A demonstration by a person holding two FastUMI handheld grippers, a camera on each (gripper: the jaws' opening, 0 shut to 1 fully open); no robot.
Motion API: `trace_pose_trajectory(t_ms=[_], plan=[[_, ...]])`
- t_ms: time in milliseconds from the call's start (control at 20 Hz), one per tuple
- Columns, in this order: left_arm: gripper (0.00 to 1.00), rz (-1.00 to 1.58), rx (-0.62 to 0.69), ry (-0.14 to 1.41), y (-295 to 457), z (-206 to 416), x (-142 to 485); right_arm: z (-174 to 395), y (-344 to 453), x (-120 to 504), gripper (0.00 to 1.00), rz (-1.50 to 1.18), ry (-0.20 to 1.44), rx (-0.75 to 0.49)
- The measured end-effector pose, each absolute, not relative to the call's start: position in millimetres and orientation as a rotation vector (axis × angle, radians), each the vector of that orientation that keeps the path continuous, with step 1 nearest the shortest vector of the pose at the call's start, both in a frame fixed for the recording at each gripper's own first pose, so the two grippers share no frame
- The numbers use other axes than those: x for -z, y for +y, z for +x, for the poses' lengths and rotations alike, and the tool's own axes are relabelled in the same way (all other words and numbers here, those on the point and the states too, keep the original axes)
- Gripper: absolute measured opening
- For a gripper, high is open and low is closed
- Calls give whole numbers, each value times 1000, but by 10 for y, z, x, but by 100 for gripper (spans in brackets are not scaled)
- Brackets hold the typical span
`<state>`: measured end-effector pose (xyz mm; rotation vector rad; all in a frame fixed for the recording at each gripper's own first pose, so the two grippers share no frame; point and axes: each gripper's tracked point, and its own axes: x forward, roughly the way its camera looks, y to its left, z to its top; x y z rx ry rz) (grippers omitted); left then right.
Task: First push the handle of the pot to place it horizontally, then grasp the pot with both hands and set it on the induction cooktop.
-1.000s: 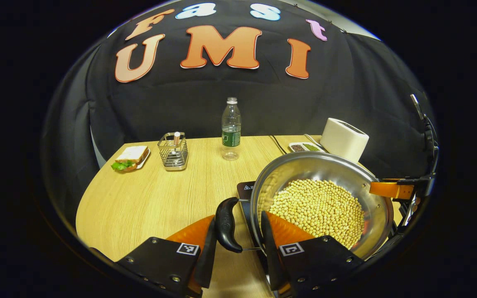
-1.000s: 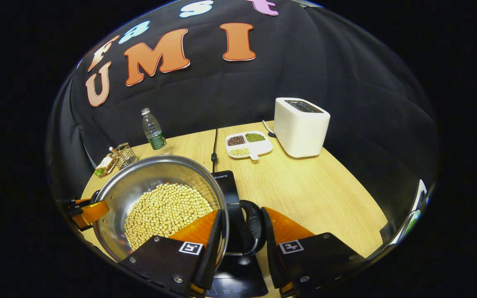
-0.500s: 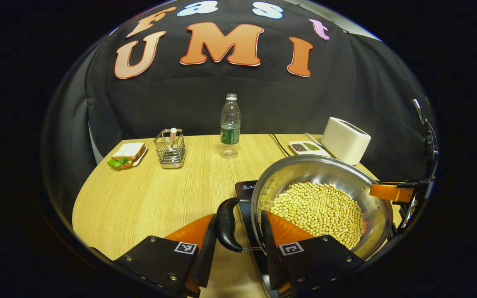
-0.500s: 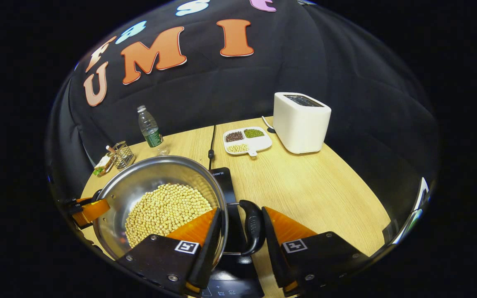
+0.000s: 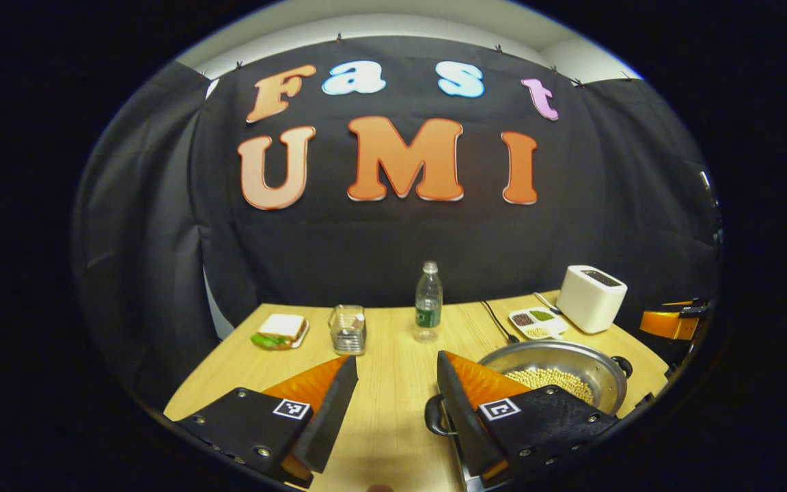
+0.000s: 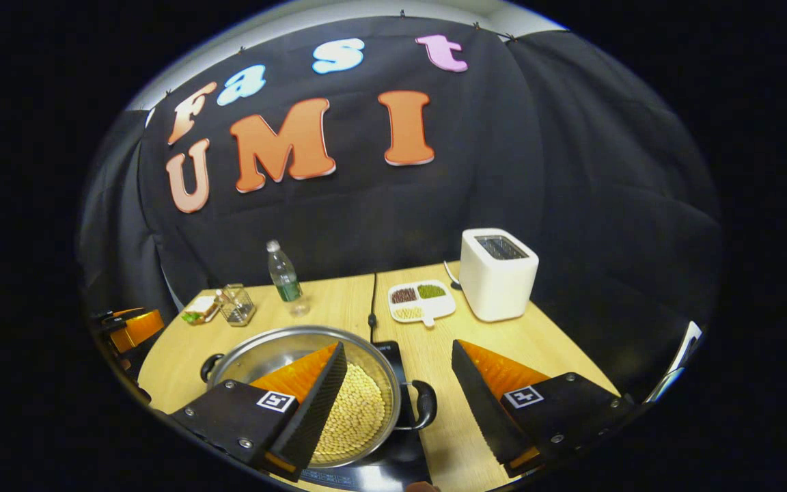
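The steel pot (image 6: 264, 355), partly filled with yellow beans (image 6: 356, 413), sits on the black induction cooktop (image 6: 393, 461). Its side handles (image 6: 426, 403) point left and right. My right gripper (image 6: 399, 347) hangs open above and behind the pot's right handle and touches nothing. In the left gripper view the pot (image 5: 571, 362) lies low on the right, with its near handle (image 5: 432, 420) beside my right-hand finger. My left gripper (image 5: 397, 357) is open and holds nothing. A finger (image 5: 667, 323) of the right gripper shows at the far right edge.
At the back of the wooden table (image 6: 503, 342) stand a white toaster (image 6: 498, 273), a divided dish of beans (image 6: 421, 303), a water bottle (image 6: 284, 273), a wire basket (image 5: 348, 329) and a sandwich plate (image 5: 279, 331). A black cable (image 6: 371, 301) runs to the cooktop.
Both grippers opened, let go of the pot's handles and drew up and back. The pot, held just above the cooktop before, now rests on it.
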<state>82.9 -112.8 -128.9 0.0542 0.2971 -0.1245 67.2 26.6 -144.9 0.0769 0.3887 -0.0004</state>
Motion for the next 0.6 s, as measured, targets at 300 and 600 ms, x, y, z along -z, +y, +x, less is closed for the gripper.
trace_pose_trajectory(t_ms=[300,600], plan=[[74,65,80,121,-862,583,244,356,190,406,95,53,183,-11],[75,42,61,-1,-602,172,-616,72,91,-68,95,30,99,-10]])
